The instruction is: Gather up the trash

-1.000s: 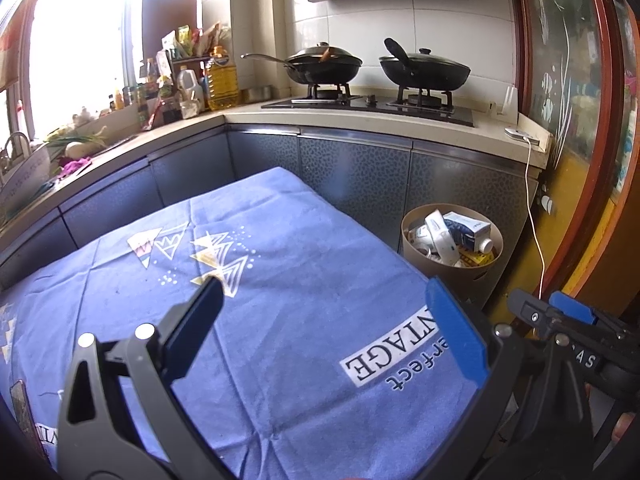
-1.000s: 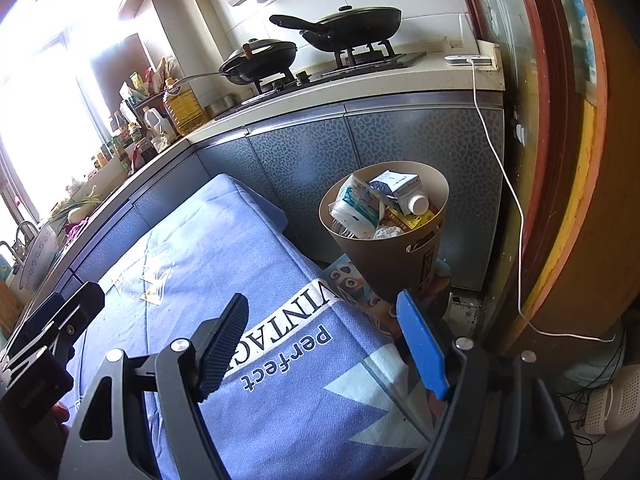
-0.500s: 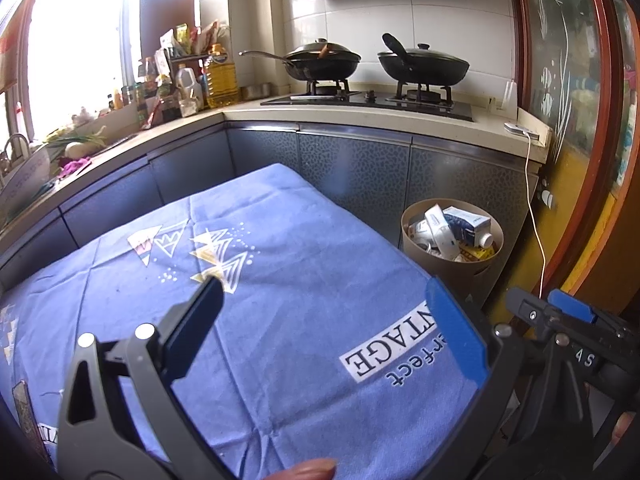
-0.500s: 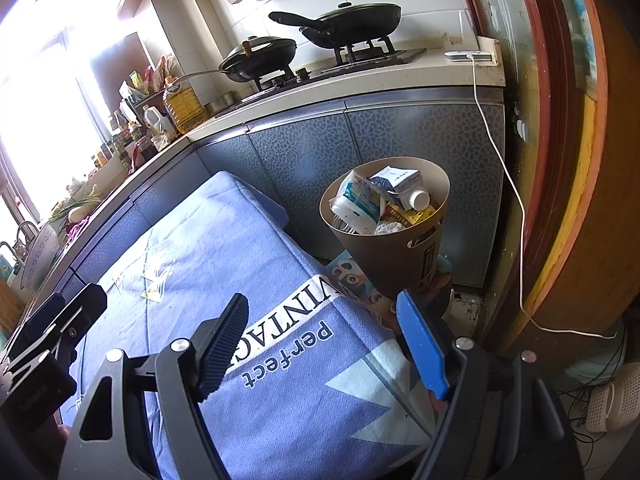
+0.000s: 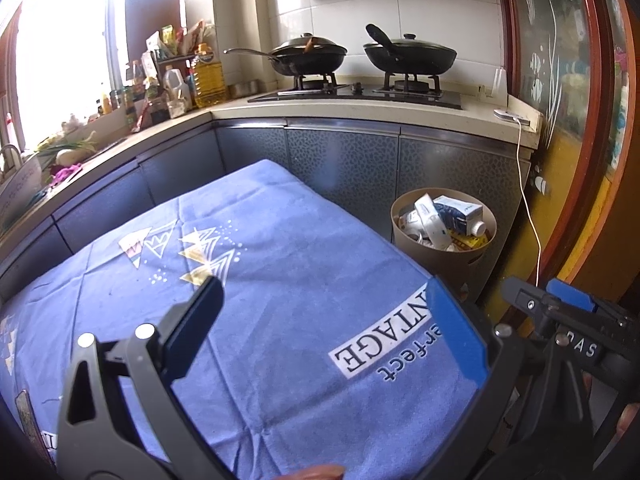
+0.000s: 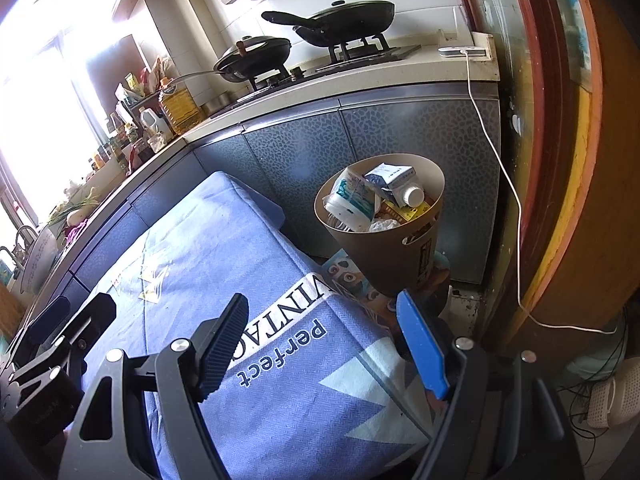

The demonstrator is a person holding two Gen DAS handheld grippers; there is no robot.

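Both grippers empty, jaws spread wide: left gripper (image 5: pixel 320 328) hovers over the blue cloth (image 5: pixel 260 248), right gripper (image 6: pixel 324 344) over the cloth's near right corner. Trash is already in the bin (image 6: pixel 400 264), which stands on the floor right of the table, against the far cabinets: a tube (image 6: pixel 352 200), a carton (image 6: pixel 390 178) and crumpled paper (image 6: pixel 382 225) piled up to the rim. No loose trash visible on the cloth, so the task looks about done, or the next piece is out of view. Risks: the bin is full, so anything dropped on top may slide off onto the floor; the bin seems to sit tilted on something printed beneath it, can't tell what, so a bump from the right gripper could tip it; a white cable (image 6: pixel 516 208) hangs just right of the bin and a jaw swinging that way could snag it. Writing: cloth reads "VINTAGE" and "perfect"; carton print too small to read.
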